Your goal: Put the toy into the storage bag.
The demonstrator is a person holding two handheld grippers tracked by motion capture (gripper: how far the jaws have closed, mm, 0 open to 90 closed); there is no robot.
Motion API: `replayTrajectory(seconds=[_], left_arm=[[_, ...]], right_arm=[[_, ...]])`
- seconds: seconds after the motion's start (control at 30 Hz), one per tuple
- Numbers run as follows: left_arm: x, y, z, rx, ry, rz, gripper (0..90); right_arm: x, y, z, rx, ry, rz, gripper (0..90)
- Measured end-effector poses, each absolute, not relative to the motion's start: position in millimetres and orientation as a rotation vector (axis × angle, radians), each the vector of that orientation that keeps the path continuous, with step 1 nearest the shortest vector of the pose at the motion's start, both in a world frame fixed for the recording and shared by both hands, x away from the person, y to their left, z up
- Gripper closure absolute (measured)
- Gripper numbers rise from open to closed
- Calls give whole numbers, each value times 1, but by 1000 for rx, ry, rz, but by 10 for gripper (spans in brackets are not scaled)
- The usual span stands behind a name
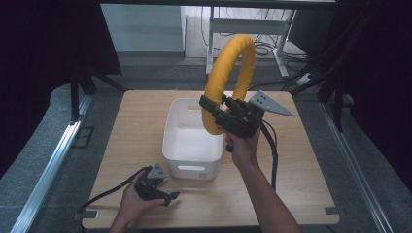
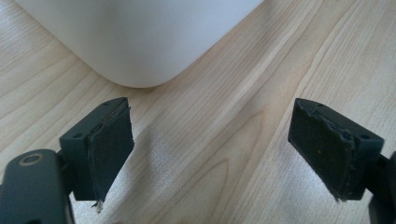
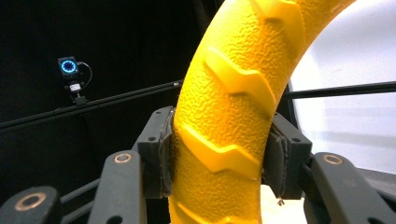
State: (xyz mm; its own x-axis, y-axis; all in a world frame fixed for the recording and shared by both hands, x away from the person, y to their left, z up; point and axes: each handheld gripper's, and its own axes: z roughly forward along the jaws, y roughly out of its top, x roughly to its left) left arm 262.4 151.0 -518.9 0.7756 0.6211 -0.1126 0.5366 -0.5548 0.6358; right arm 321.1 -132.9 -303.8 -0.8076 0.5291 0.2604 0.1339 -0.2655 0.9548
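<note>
While clamped in the right hand-held gripper, yellow tyre-treaded ring, pebbled skin, left hand-held gripper wide.

You see a pebbled, matt yellow tyre, a smooth white plastic bin and a pale wood-grain desk.

— Does any writing, label, brand or number show on anything here?
— None that can be read.
— Not even a sign or a marking?
— No; no surface in the three views carries legible text.
</note>
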Motion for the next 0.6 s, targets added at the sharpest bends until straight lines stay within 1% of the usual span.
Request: replayTrajectory(seconds=[0.6], left_arm=[[262, 151, -519, 2288, 854, 159, 142]], right_arm=[[319, -107, -306, 799, 1746, 2193, 496]])
